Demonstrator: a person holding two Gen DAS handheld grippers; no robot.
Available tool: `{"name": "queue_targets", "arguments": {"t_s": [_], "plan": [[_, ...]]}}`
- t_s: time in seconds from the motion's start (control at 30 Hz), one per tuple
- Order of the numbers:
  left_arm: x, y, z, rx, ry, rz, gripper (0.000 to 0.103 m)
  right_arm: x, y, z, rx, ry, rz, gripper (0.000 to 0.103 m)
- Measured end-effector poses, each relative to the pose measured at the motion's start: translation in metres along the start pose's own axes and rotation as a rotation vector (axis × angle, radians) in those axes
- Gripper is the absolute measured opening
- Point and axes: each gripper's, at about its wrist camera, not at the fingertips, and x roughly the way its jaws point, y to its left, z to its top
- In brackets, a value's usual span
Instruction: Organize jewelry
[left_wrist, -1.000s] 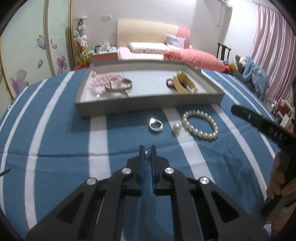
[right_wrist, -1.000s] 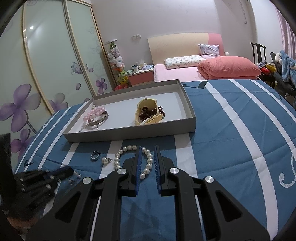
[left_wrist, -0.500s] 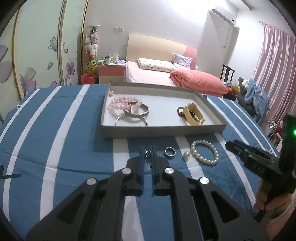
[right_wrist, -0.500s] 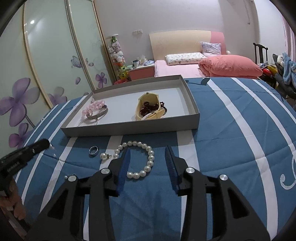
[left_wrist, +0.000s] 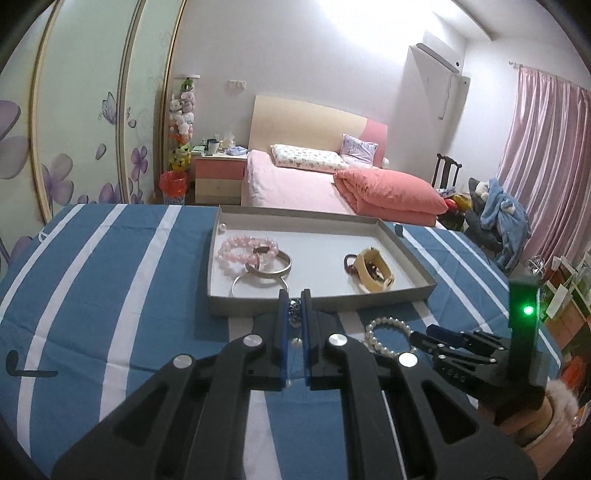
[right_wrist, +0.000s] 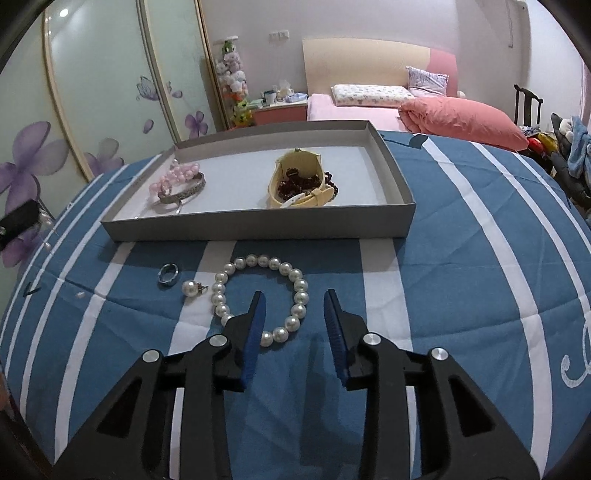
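My left gripper (left_wrist: 294, 301) is shut on a small beaded earring (left_wrist: 294, 314) with a dangling pearl, held above the cloth just before the grey tray (left_wrist: 406, 254). The tray (right_wrist: 391, 173) holds a pink bead bracelet (right_wrist: 173, 177), silver bangles (left_wrist: 269, 266), a cream strap (right_wrist: 295, 181) and dark red beads. My right gripper (right_wrist: 295, 314) is open low over the white pearl bracelet (right_wrist: 258, 295) on the blue striped cloth; the bracelet's right side lies between its fingers. A silver ring (right_wrist: 168, 274) and a pearl earring (right_wrist: 192, 288) lie left of it.
The blue and white striped cloth (right_wrist: 480, 258) covers the table. A bed with pink bedding (left_wrist: 332, 177), a nightstand (left_wrist: 218, 173), a wardrobe with flower doors and pink curtains stand behind. The right gripper shows at right in the left wrist view (left_wrist: 480, 350).
My left gripper has lifted with the earring and moved toward the tray. My right gripper has opened and come down over the pearl bracelet.
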Motion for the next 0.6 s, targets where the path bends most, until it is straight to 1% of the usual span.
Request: {"name": "queue_targets", "arguments": {"t_s": [0.17,0.2,0.33,0.47,0.6], "plan": [[-0.002,-0.001,0.001,-0.001,-0.003,0.001,0.007,0.013,0.001,0.005,-0.006,0.043,-0.021,0.029],[-0.002,-0.001,0.0,-0.002,-0.003,0.001,0.007,0.018,0.002,0.006,-0.008,0.063,-0.024,0.026],[-0.002,0.0,-0.001,-0.004,0.001,-0.003,0.007,0.02,0.007,0.005,-0.037,0.072,-0.051,0.011],[-0.002,0.0,0.0,-0.004,0.001,-0.003,0.007,0.017,0.004,0.005,-0.03,0.068,-0.038,0.01],[-0.002,0.0,0.0,-0.006,0.0,-0.002,0.007,0.002,0.0,0.006,-0.012,-0.007,-0.009,0.01]]}}
